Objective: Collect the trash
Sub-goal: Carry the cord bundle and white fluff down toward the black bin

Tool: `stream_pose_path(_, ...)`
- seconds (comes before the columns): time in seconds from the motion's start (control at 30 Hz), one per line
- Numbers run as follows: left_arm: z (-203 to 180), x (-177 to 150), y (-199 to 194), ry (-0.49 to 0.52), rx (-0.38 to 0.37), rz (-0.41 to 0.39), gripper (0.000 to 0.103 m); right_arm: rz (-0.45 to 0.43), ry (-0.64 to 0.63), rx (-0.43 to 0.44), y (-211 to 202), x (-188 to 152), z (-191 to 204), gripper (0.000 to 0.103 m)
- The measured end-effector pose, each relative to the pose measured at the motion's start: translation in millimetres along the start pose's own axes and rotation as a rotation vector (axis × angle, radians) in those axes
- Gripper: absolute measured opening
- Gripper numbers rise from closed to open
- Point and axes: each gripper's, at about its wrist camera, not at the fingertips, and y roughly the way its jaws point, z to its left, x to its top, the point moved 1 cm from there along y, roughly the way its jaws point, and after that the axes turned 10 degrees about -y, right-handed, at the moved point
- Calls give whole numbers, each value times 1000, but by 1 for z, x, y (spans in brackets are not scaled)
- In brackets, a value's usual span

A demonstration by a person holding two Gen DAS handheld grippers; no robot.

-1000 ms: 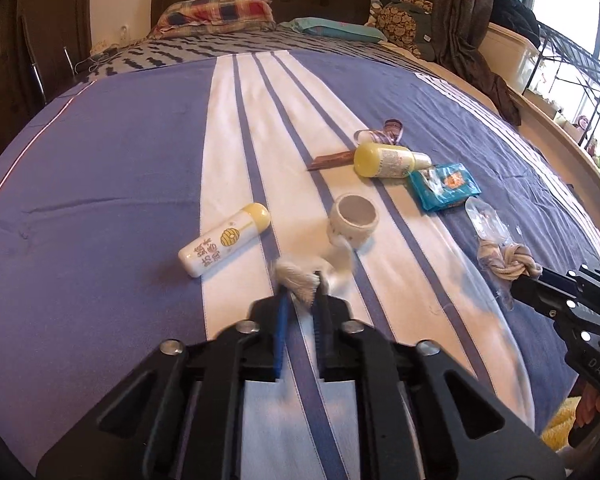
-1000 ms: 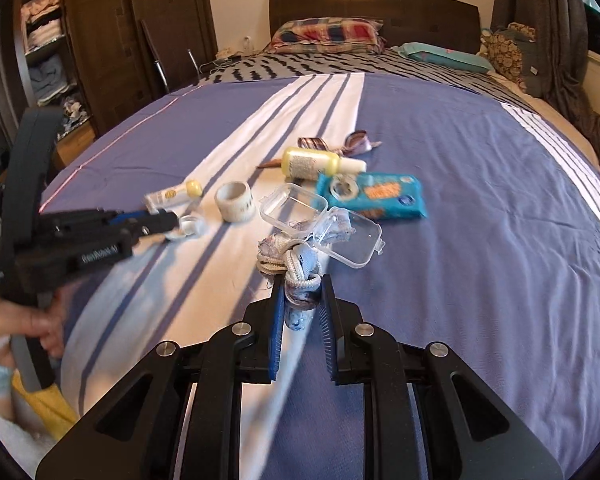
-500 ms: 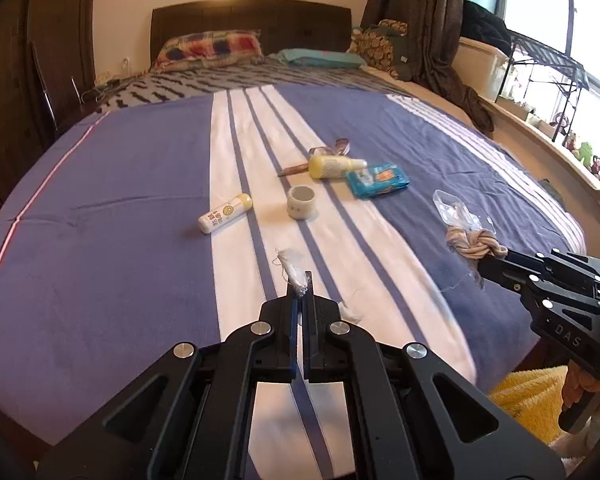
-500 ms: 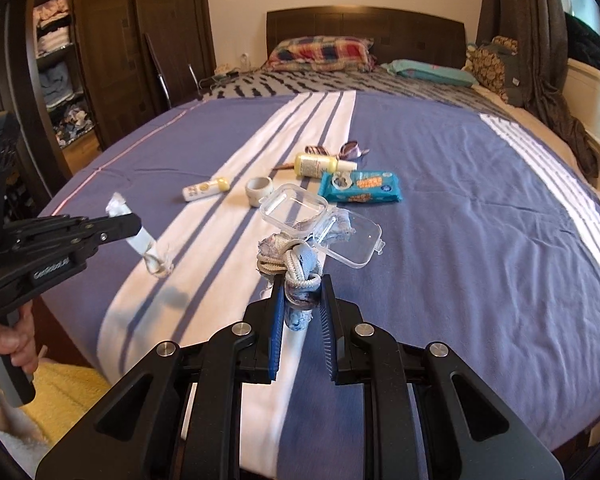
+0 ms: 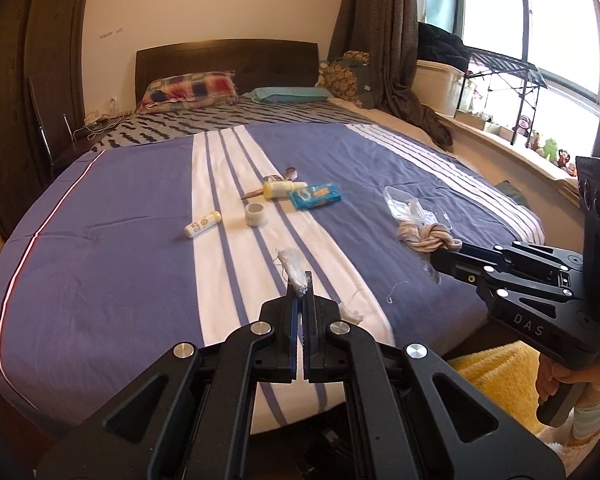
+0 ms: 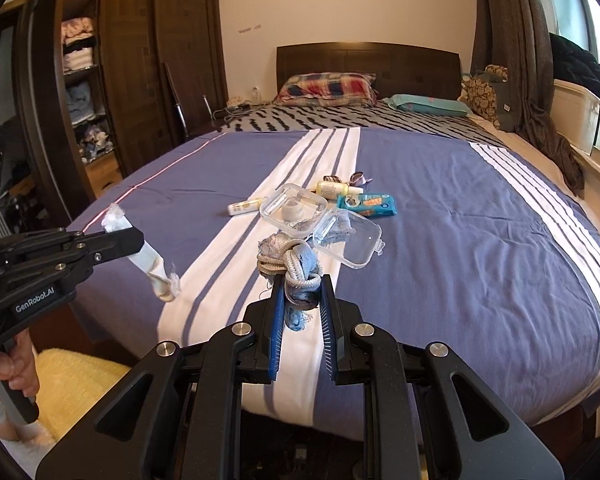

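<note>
My left gripper (image 5: 300, 292) is shut on a crumpled white wrapper (image 5: 294, 266), held above the near end of the bed (image 5: 100, 240). The right wrist view shows that left gripper (image 6: 136, 240) from the side, with the white wrapper (image 6: 148, 258) sticking out both ways. My right gripper (image 6: 300, 292) is shut on a knotted grey-blue rag (image 6: 288, 258), and a clear plastic clamshell box (image 6: 340, 232) hangs with it. From the left wrist view, the right gripper (image 5: 440, 260) holds the knotted rag (image 5: 428, 238) over the bed's right side.
On the striped bed lie a small white-yellow tube (image 5: 203, 225), a white tape roll (image 5: 255, 214), a yellow bottle (image 5: 282, 189), a blue wipes pack (image 5: 317, 196) and foil wrappers (image 5: 284, 176). A yellow rug (image 5: 496, 364) lies below; a wardrobe (image 6: 100, 80) stands left.
Both grippers have drawn back and upward from the bed, each carrying its load. The items left on the bed now look smaller and farther away.
</note>
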Motion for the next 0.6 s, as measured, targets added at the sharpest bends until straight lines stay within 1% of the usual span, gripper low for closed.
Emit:
stream_pose_path(0.23,-5,-38,-13,-6,-21,31,0,6,31,7,-20,-29,1,18)
stream_pose_path(0.33,-4,-56,-12,-17,-30,59,0,30,53,14,-21,-47,-1,18)
stream_pose_path(0.47,2,-84,-2,-38,-36,120,0,88,70,31,-13,-71,1,18)
stream_pose_path(0.6,12,-113,18,-67,-45,205,0,150,78,53,-2,-93,8,18)
